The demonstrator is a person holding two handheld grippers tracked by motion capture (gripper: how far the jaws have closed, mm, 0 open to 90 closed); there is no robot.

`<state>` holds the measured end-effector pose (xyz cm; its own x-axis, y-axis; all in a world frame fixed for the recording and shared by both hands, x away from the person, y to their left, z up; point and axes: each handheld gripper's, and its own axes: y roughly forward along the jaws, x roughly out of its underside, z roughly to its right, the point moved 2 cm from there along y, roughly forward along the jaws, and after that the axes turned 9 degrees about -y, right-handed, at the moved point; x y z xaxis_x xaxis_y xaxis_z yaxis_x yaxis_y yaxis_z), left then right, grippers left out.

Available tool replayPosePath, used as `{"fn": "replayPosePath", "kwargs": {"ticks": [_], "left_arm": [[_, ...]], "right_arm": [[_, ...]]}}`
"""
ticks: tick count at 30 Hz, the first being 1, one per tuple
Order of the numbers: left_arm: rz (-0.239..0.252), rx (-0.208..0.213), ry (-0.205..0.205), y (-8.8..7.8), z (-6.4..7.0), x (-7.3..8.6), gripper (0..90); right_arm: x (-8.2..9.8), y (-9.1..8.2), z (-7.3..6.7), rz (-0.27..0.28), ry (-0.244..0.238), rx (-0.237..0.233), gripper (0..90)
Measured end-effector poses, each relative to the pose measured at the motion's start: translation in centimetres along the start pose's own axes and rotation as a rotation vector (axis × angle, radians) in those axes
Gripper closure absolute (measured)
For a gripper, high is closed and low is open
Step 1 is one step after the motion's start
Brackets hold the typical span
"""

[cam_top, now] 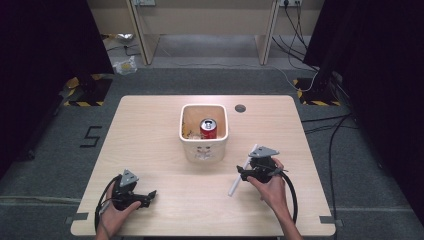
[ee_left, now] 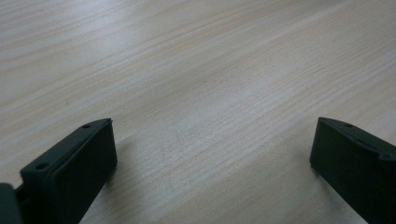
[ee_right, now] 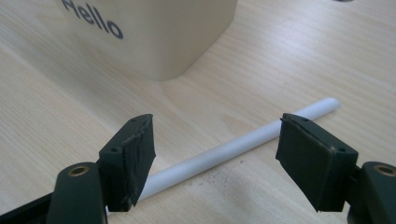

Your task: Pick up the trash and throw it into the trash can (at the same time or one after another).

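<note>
We see the right gripper (ee_right: 215, 154) with its jaws spread wide and gripping nothing; in the right gripper view they stand on either side of a white tube (ee_right: 243, 142) that lies flat on the wooden table (ee_right: 289, 60), passing across the gap between them at a slant, and whether either jaw touches it we cannot tell. In the high view the same right gripper (cam_top: 246, 172) sits in the person's right hand (cam_top: 270, 187) at the near right of the table (cam_top: 150, 150), and the white tube (cam_top: 242, 171) runs from near the gripper's grey plate down toward the near edge. Just beyond the tube in the right gripper view stands the wall of a cream bin (ee_right: 154, 37) with dark lettering that reads "Hello". From above, that cream bin (cam_top: 220, 137) stands at the middle of the table, and a red drink can (cam_top: 208, 128) stands upright inside it. The left gripper (cam_top: 150, 196), held in the left hand (cam_top: 120, 210) at the near left corner, is well apart from the bin; in its own view its jaws (ee_left: 212, 154) also stand wide apart over bare wood, holding nothing.
</note>
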<state>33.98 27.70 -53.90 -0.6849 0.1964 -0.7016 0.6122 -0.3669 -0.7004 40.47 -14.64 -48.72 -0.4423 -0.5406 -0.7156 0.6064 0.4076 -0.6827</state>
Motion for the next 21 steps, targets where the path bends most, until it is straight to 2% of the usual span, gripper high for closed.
{"fn": "replayPosePath", "kwargs": {"ticks": [6, 10, 14, 21], "left_arm": [[0.001, 0.001, -0.002, 0.0, 0.0, 0.0, 0.0], [0.001, 0.001, -0.002, 0.0, 0.0, 0.0, 0.0], [0.001, 0.001, -0.001, 0.0, 0.0, 0.0, 0.0], [0.001, 0.001, -0.002, 0.0, 0.0, 0.0, 0.0]], "right_arm": [[0.6, 0.9, -0.4, -0.016, 0.013, 0.007, 28.1], [1.0, 1.5, -0.3, -0.024, 0.042, 0.008, 28.1], [1.4, 2.1, 0.0, -0.031, 0.063, 0.006, 28.3], [2.5, 2.9, 0.9, -0.062, 0.068, 0.023, 31.9]]}}
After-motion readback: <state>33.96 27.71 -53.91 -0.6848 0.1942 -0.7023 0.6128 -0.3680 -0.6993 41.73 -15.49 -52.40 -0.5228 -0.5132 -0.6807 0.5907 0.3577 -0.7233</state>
